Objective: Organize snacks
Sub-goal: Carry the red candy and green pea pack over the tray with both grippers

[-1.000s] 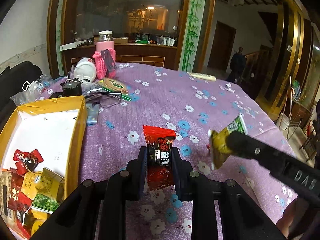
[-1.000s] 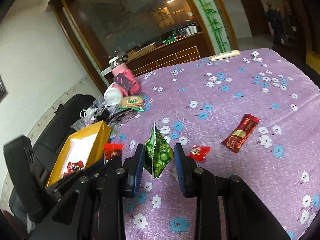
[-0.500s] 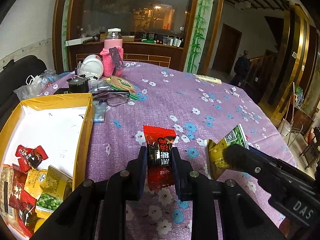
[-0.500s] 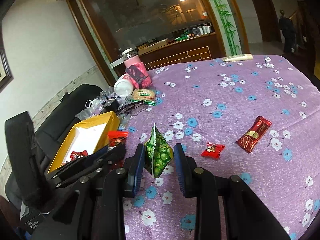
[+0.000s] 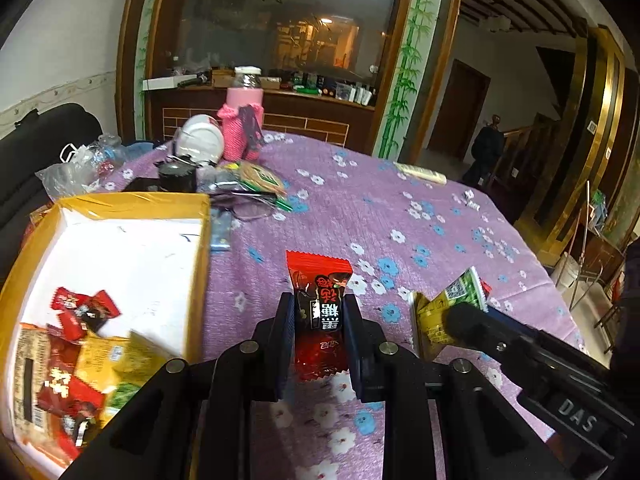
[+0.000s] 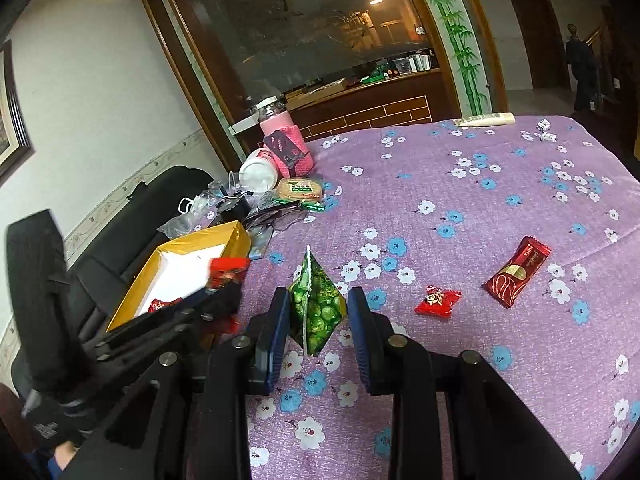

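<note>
Yellow box (image 5: pixel 200 248) now nearer left tool (image 5: pixel 318 320) clamping red candy (image 5: pixel 320 304); right tool (image 6: pixel 318 316) pinching green packet (image 6: pixel 318 304).

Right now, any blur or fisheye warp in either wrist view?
Left wrist view: snacks in the yellow box are motion-smeared; the held red candy is sharp; doorframes bow. Right wrist view: the left tool is blurred at the left edge; the green pea packet is crisp.
</note>
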`<state>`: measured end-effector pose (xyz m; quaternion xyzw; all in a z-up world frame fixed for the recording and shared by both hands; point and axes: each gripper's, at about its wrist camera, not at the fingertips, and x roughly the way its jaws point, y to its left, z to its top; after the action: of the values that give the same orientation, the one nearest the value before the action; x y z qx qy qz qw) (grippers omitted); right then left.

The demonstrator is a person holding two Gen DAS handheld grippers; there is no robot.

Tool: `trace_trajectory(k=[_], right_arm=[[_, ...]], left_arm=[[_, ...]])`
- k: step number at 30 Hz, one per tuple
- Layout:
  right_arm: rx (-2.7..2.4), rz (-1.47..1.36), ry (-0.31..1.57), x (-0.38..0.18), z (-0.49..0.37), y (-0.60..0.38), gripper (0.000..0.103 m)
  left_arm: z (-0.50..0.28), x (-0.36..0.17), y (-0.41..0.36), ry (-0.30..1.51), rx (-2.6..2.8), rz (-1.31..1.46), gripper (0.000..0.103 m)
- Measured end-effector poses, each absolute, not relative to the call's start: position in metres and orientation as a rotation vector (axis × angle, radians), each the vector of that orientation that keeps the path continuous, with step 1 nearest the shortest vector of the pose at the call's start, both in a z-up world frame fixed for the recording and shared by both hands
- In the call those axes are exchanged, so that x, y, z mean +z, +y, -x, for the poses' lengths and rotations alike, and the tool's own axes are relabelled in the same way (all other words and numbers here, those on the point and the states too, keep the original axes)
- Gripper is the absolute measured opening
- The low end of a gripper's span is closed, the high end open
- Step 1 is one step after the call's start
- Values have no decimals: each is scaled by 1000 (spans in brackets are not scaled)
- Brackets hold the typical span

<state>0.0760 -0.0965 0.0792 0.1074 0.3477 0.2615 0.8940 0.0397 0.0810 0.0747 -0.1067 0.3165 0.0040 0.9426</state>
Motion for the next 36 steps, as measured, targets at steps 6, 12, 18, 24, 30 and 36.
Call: trace_trajectory(k=[6, 12, 18, 24, 30, 36], right_arm=[[588, -248, 754, 83, -66, -77, 29], [661, -218, 778, 85, -41, -32, 29], [735, -175, 784, 95, -17, 13, 29], [774, -130, 808, 93, -6, 42, 29], [801, -131, 850, 84, -5, 63, 29], [813, -150, 893, 70, -12, 78, 29]], left_arm=[[-20, 78, 111, 638, 22, 245, 24], [6, 81, 155, 605, 63, 296, 24], [27, 74, 204, 591, 131, 342, 24], [37, 60, 235, 603, 178, 350, 24], [36, 46, 248, 621, 192, 378, 24], [32, 37, 253, 635, 195, 395, 24]])
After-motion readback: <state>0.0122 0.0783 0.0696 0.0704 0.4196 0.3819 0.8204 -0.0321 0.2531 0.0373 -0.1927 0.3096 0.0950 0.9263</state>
